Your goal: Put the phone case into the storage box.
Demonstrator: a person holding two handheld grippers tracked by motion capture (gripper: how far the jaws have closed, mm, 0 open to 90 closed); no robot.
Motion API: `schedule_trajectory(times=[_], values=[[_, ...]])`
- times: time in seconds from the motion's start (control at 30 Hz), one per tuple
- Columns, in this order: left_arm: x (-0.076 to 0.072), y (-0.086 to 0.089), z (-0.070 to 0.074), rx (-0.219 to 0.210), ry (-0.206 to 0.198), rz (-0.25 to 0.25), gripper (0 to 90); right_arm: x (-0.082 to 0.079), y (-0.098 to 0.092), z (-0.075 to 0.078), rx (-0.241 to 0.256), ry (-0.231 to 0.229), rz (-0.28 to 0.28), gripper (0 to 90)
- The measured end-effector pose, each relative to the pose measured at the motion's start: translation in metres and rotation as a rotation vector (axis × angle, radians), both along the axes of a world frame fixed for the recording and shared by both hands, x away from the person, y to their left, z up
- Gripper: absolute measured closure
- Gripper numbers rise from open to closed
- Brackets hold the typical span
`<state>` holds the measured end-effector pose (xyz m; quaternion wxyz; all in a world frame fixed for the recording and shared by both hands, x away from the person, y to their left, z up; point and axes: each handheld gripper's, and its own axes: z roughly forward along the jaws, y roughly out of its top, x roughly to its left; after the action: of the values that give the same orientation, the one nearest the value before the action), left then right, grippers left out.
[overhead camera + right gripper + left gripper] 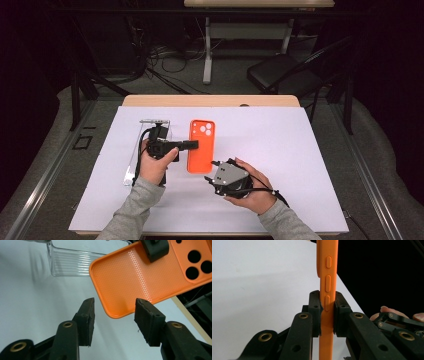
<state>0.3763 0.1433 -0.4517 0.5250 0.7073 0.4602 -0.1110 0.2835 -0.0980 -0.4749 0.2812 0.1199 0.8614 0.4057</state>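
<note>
Orange phone case [201, 145] lies on the white sheet [280, 150] covering the tabletop [210, 100], a little left of the middle and nearer the far edge than the near one, camera cutouts toward the far edge. Left gripper [192, 145] reaches in from the case's left side, its jaws closed on the case's left long edge; in the left gripper view the two pads press the case [327, 290] from either side right at the lowest of three side buttons. Left hand [155, 162] wraps the gripper body. Clear plastic tray [145, 150] lies just left of the case, partly under that hand. Right gripper [212, 172] sits near the case's near right corner, held by the right hand [252, 192], grey plate on top. In the right gripper view [113, 315] its jaws stand wide apart with nothing between them, the rounded corner of the case [130, 280] just beyond the tips, apart from both pads. The clear tray [72, 262] shows behind the case there.
</note>
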Motion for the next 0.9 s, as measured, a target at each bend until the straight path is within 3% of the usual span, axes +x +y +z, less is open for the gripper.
schedule_trajectory(times=[0.13, 0.17, 0.2, 0.27, 0.43, 0.53, 0.77, 0.9], values=[[0.0, 0.001, 0.001, -0.005, -0.009, 0.003, 80.3, 0.006, -0.002, 0.004, 0.024, 0.041, -0.022, 48.9], [-0.001, 0.002, 0.002, -0.005, -0.005, 0.007, 80.3, 0.009, -0.003, 0.008, 0.04, 0.075, -0.032, 47.5], [-0.001, 0.002, 0.002, -0.005, -0.005, 0.007, 80.3, 0.009, -0.003, 0.008, 0.04, 0.075, -0.032, 47.5], [0.0, 0.003, 0.002, -0.008, -0.012, 0.007, 80.3, 0.015, -0.005, 0.013, 0.079, 0.137, -0.068, 42.6], [-0.001, 0.004, 0.003, -0.014, -0.007, 0.013, 80.3, 0.027, -0.009, 0.022, 0.122, 0.198, -0.119, 40.4], [0.0, 0.005, 0.003, -0.011, -0.015, 0.012, 80.3, 0.03, -0.01, 0.024, 0.132, 0.205, -0.14, 39.6], [-0.001, 0.006, 0.004, -0.014, -0.024, 0.021, 80.3, 0.041, -0.013, 0.029, 0.188, 0.275, -0.178, 39.9], [-0.001, 0.006, 0.004, -0.015, -0.028, 0.024, 80.3, 0.044, -0.016, 0.031, 0.213, 0.273, -0.192, 43.7]])
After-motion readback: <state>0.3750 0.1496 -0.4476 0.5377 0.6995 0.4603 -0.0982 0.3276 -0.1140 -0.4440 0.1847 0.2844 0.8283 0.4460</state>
